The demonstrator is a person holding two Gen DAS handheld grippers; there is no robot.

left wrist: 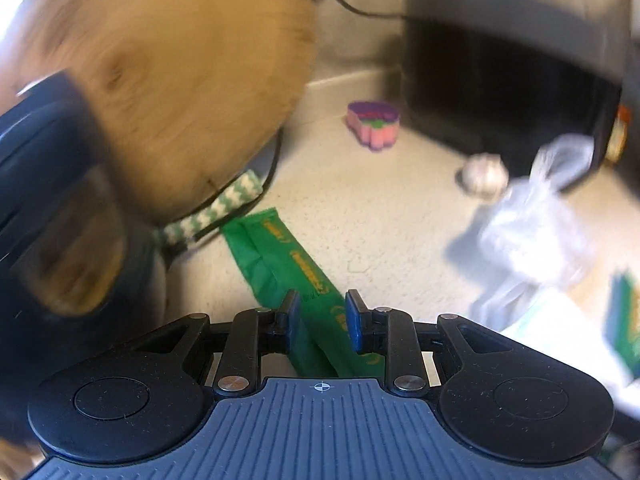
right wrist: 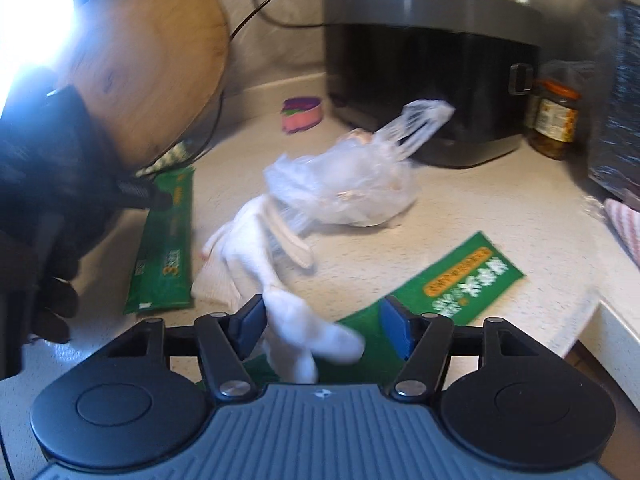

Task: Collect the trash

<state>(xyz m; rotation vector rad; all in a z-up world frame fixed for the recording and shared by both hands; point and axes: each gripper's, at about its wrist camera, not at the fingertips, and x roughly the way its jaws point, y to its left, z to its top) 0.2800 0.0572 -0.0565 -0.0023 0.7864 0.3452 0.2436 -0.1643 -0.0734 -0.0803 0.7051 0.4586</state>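
A long green wrapper (left wrist: 280,256) is seen lying on the speckled surface (left wrist: 380,216), running between the narrowly parted jaws of the left gripper (left wrist: 320,320); whether the pads press on it cannot be told.

In the right wrist view, a crumpled white tissue (right wrist: 296,328) is seen between the jaws of the right gripper (right wrist: 324,324), which stand fairly wide, with neither pad seen pressing on it. A flat green packet (right wrist: 468,280) lies beneath and to the right.

A clear plastic bag (right wrist: 344,184) is placed further back, near a dark cooker (right wrist: 432,80). A round wooden board (right wrist: 152,64) is leaned at the left, and a jar (right wrist: 556,120) stands beside the cooker.
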